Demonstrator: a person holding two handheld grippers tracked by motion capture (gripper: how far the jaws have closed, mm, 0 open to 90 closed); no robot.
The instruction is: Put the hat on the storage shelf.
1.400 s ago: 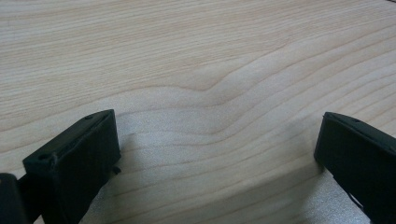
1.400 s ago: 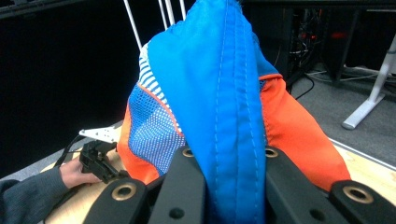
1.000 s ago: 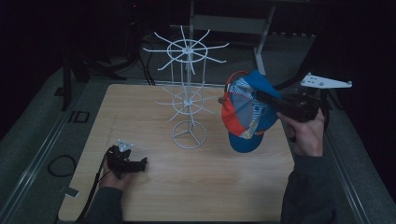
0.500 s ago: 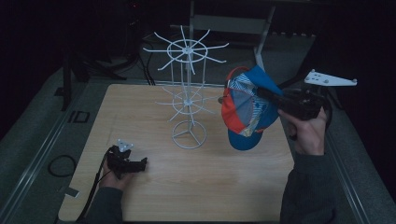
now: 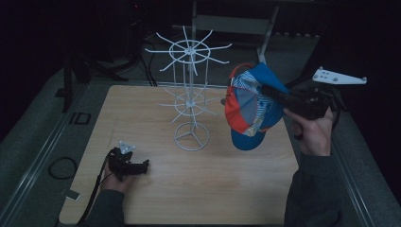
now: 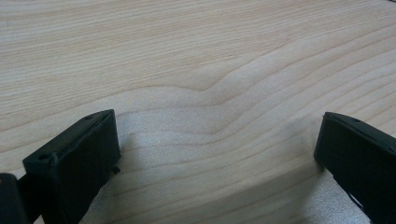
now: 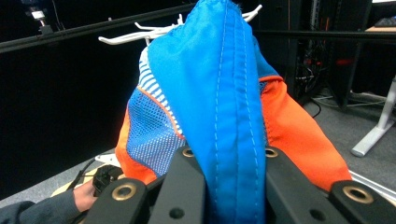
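Between the right gripper (image 5: pixel 276 94) jaws, the clamped cap (image 5: pixel 250 106) has risen slightly; left gripper (image 5: pixel 142 165) stays spread, empty.

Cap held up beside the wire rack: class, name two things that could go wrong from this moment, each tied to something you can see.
1. The right hand-held gripper pinches only a fold of the cap; the cloth could slip out and the cap drop to the table.
2. The cap hangs close to the white wire rack, whose thin arms stick out all round. It could snag an arm and tip the light rack, and the left hand-held gripper lies open on the table, away from the rack, not steadying it.
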